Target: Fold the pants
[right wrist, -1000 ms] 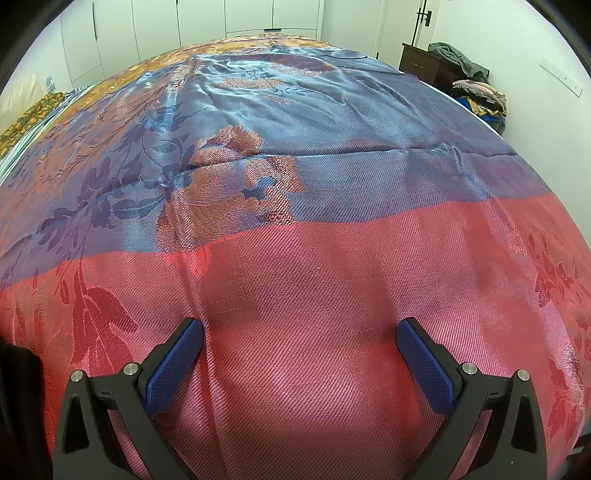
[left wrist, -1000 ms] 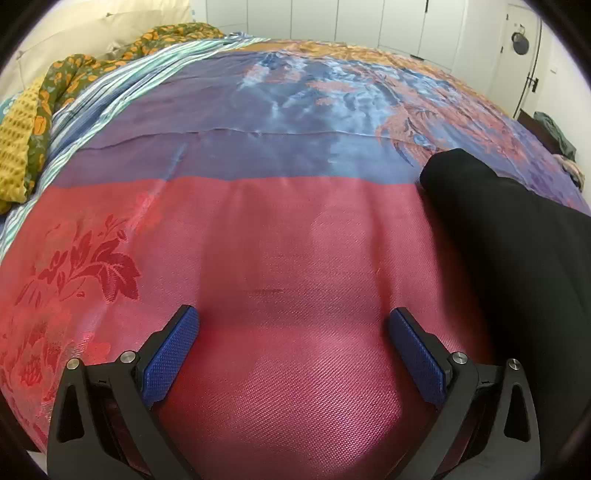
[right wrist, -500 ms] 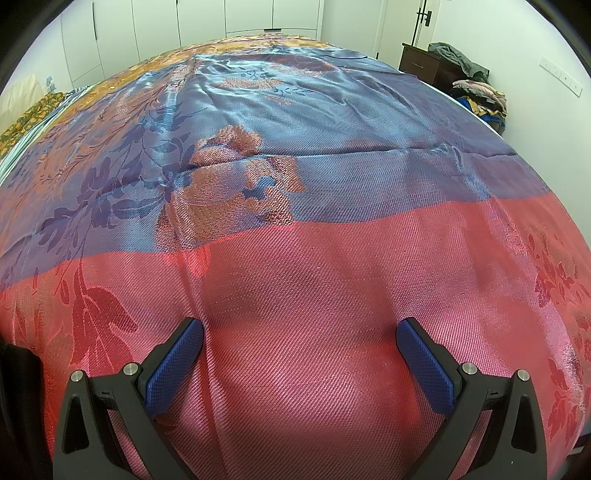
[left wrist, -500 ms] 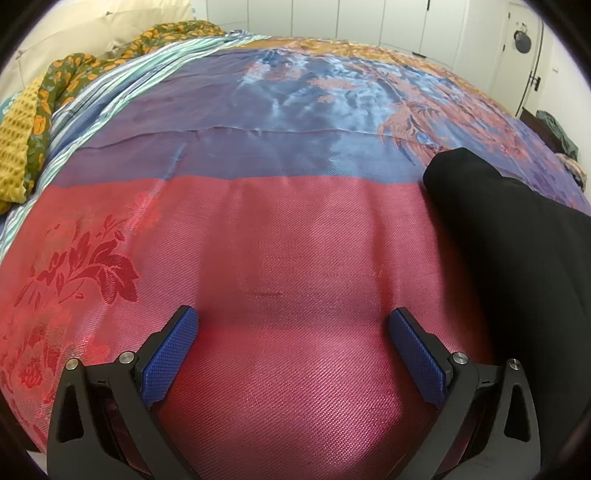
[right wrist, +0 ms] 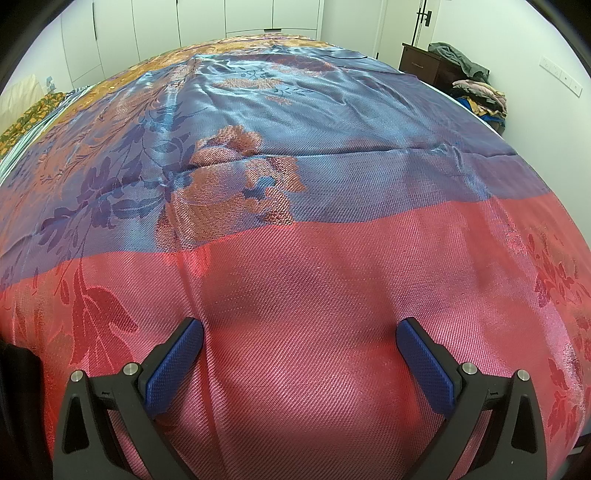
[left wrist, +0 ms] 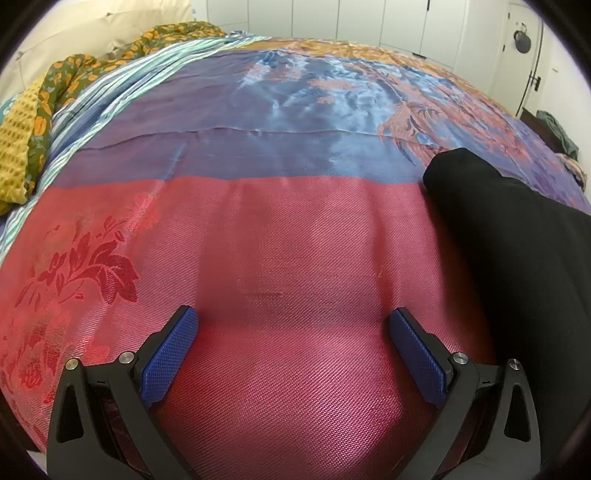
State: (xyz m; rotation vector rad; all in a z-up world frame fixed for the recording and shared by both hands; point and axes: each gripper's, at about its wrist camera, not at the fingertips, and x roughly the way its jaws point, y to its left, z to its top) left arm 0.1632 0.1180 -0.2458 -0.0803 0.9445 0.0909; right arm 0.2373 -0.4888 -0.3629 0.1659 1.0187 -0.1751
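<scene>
In the left wrist view, the left gripper hangs low over the red band of a satin bedspread, its jaws spread wide apart with nothing between the blue pads. The black pants lie on the spread to the right of that gripper, a dark mass with a rounded end near the line where the red band meets the blue one; the right finger stands just beside the cloth, though whether it touches cannot be told. At the far left, a yellow waffle blanket and a green cloth with orange flowers are bunched along the edge of the bed, next to a striped sheet. White cupboard doors line the far wall. In the right wrist view, the right gripper also hovers over the red band, jaws wide apart and holding nothing. Only a sliver of the pants shows, at the lower left edge. A dark wooden cabinet stands beyond the bed at the upper right, with a heap of clothes on and beside it.
</scene>
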